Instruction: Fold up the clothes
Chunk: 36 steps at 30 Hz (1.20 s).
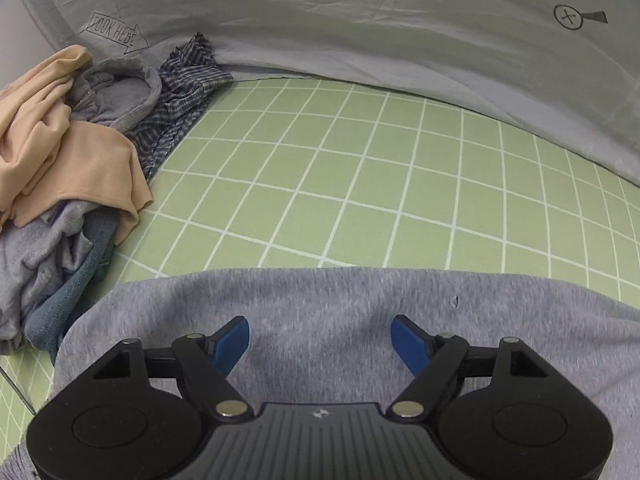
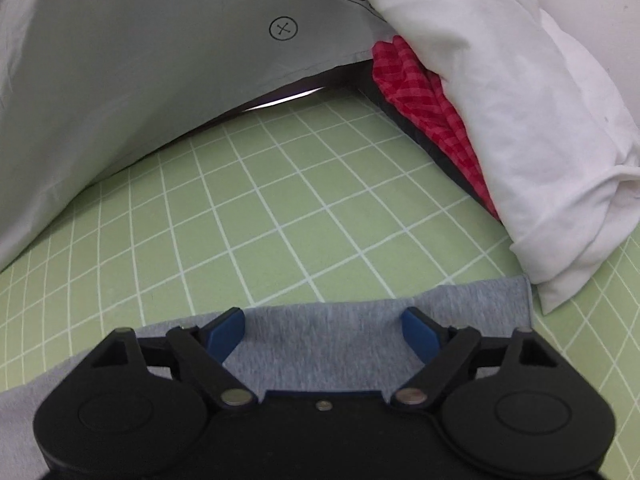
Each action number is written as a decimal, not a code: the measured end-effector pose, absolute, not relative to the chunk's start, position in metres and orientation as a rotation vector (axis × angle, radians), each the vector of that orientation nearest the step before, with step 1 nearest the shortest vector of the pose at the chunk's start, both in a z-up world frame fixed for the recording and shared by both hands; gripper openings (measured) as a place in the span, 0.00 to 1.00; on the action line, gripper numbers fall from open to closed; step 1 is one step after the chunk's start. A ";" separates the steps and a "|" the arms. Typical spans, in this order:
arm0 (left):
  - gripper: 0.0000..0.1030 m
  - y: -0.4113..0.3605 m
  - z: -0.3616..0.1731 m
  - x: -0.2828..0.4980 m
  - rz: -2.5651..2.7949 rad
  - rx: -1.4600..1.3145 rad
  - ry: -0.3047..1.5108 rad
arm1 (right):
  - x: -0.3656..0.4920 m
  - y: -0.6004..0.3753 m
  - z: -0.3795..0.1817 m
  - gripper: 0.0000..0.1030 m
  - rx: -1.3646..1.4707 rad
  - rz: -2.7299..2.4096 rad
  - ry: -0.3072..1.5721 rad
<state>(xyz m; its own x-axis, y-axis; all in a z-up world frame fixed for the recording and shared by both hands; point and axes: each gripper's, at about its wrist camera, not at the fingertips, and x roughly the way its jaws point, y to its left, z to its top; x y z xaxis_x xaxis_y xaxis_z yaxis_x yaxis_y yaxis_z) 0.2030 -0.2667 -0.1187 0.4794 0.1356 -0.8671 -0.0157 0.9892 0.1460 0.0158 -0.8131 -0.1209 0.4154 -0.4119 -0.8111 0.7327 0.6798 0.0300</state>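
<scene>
A grey knit garment (image 1: 340,320) lies flat on the green grid mat (image 1: 360,184) under my left gripper (image 1: 320,334), which is open with its blue fingers (image 1: 232,340) spread above the cloth. In the right wrist view the same grey garment (image 2: 320,340) lies under my right gripper (image 2: 324,332), also open and empty; the garment's far edge and right corner (image 2: 516,292) show just past the fingers.
A heap of unfolded clothes sits at the left: a peach garment (image 1: 60,152), grey pieces (image 1: 120,96) and a blue plaid shirt (image 1: 184,92). A grey sheet (image 1: 360,20) backs the mat. At the right lie a white folded garment (image 2: 520,120) and red checked cloth (image 2: 420,96).
</scene>
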 end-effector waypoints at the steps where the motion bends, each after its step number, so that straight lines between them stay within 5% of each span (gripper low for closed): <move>1: 0.78 -0.266 -0.120 0.204 0.093 0.115 1.064 | 0.015 -0.812 -0.123 0.82 0.408 -0.748 0.881; 4: 0.77 -0.264 -0.121 0.205 0.084 0.080 1.057 | 0.014 -0.809 -0.126 0.74 0.394 -0.759 0.872; 5: 0.72 -0.262 -0.120 0.204 0.065 0.049 1.052 | 0.013 -0.808 -0.125 0.61 0.390 -0.759 0.864; 7: 0.49 -0.259 -0.120 0.203 0.032 -0.011 1.040 | 0.012 -0.807 -0.123 0.31 0.377 -0.751 0.852; 10: 0.08 -0.261 -0.119 0.202 0.045 -0.029 1.006 | 0.012 -0.806 -0.119 0.01 0.367 -0.732 0.850; 12: 0.00 -0.259 -0.119 0.203 0.050 -0.070 1.007 | 0.006 -0.802 -0.112 0.01 0.359 -0.732 0.815; 27: 0.00 -0.216 -0.008 0.141 0.095 -0.166 0.756 | -0.067 -0.715 0.053 0.01 -0.057 -0.815 0.377; 36: 0.01 -0.214 -0.008 0.178 0.198 -0.184 0.646 | 0.032 -0.747 0.060 0.02 -0.051 -0.709 0.386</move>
